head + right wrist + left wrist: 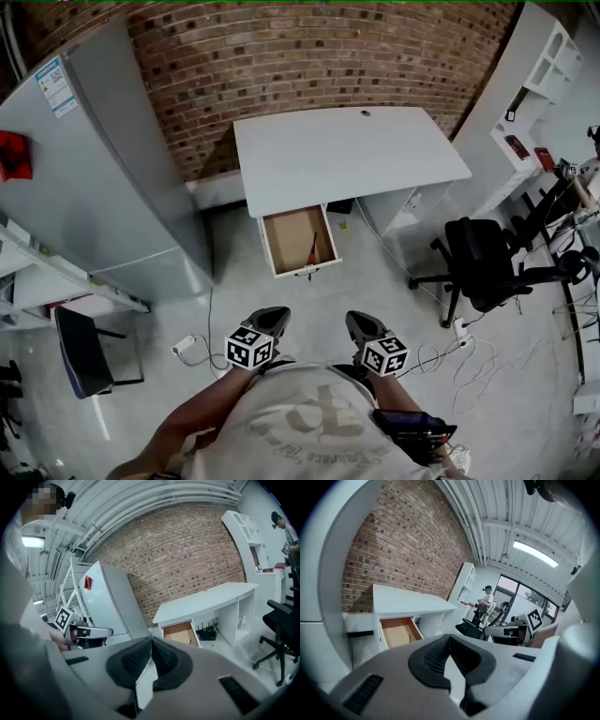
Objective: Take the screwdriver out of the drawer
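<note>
A white desk (347, 155) stands against the brick wall with its drawer (298, 241) pulled open. In the drawer lies a screwdriver (312, 247) with a red handle, near the right wall. Both grippers are held close to my body, well short of the drawer. My left gripper (269, 319) is shut with nothing between its pads, and so is my right gripper (361, 323). The left gripper view shows the open drawer (397, 632) far off. The right gripper view shows the drawer (180, 633) and a thin dark screwdriver (191, 640) inside it.
A tall grey fridge (103, 159) stands left of the desk. A black office chair (483, 267) is at the right, by white shelving (534, 103). Cables and a power strip (185, 345) lie on the floor. A person (486, 603) stands far off.
</note>
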`<state>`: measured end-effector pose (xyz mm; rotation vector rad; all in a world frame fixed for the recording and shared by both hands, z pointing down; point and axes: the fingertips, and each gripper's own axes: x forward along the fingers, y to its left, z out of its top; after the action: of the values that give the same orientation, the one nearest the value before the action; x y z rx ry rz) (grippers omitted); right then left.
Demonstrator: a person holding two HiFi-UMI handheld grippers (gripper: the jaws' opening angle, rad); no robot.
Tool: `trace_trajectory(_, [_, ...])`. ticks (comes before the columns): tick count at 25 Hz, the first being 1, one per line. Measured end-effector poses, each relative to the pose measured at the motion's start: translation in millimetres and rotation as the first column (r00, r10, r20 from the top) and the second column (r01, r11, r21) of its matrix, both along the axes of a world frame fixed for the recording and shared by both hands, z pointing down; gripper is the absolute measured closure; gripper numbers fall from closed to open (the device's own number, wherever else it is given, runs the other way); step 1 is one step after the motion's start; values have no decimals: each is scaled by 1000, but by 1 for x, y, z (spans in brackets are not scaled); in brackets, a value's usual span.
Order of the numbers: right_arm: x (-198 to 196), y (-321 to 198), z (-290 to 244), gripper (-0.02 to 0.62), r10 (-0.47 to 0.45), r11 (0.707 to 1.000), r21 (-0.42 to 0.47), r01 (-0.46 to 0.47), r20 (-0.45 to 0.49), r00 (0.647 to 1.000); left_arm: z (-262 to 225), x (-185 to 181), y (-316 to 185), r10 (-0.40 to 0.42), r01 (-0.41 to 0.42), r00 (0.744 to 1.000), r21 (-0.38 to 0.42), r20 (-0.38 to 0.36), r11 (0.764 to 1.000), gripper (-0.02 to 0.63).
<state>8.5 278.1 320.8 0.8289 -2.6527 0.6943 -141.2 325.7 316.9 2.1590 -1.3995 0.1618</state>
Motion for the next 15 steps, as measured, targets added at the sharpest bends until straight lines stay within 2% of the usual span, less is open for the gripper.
trace_trajectory(4, [7,1,6,572,16,1000,-16,-16,-4,1000,3,5,3,-5,5,1000,-6,-1,1000,584])
trace_trajectory(15, [-3,7,15,571,35,998,-56,-34,20,999,9,-10,16,-18,18,1000,-18,10,1000,584])
